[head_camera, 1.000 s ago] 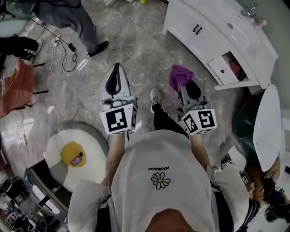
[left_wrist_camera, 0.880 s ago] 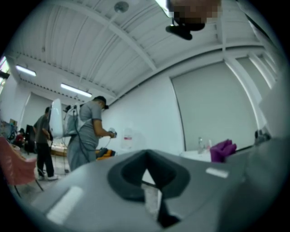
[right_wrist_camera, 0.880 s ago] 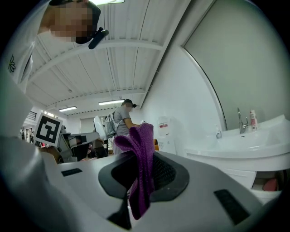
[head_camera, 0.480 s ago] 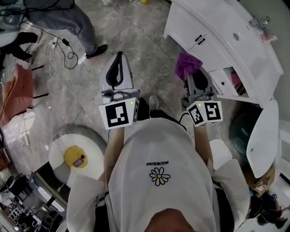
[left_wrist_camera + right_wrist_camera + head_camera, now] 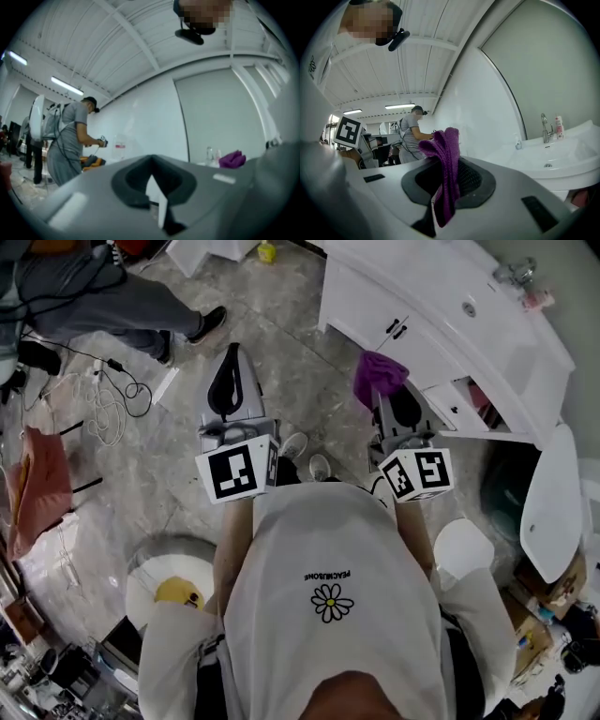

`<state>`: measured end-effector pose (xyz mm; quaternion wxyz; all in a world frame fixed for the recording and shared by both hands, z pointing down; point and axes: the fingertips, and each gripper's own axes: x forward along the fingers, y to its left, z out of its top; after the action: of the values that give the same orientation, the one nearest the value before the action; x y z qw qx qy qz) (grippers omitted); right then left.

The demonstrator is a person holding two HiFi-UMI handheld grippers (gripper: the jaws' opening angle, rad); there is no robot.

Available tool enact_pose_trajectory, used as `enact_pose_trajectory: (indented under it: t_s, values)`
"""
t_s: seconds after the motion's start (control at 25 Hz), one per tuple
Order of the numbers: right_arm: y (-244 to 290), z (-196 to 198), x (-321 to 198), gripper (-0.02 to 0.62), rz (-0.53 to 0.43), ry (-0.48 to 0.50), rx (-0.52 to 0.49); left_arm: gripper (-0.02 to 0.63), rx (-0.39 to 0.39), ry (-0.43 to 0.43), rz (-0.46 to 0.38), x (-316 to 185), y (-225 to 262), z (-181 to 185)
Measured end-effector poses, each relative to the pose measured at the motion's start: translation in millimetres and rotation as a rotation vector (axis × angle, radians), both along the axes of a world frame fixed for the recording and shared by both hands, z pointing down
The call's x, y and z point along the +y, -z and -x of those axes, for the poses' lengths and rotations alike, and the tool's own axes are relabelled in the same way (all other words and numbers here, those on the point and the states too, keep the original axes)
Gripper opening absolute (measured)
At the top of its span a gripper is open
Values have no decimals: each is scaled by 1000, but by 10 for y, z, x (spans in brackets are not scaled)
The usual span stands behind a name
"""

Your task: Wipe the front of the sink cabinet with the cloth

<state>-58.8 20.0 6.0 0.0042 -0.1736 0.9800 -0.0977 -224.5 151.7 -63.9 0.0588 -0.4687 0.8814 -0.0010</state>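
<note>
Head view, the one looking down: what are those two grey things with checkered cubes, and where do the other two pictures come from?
A person wears a camera on the head and holds a two-jaw tool in each hand. The head view looks down past their white shirt onto a grey floor. The left gripper is shut and empty; the right gripper is shut on a purple cloth. The checkered cubes are parts of the grippers. The other two pictures come from cameras riding on the grippers, looking along their jaws. The white sink cabinet stands ahead on the right; the cloth seems not to touch it yet.
</note>
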Motion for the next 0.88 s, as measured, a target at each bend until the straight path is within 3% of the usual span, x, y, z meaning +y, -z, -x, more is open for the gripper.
enact_pose_trajectory:
  t_s: [0.16,0.4,0.88]
  values:
    - [61,-1,-124,58,-4,-78,-14,5,1,-85,-3,-255,17,25]
    - [139,-373,-335,58,-6,-289,-29,5,-20,-294,-13,-836,148,-168]
    - [118,-1782,-271,58,-6,-782,-23,6,12,-761,-7,-1698,49,-1344]
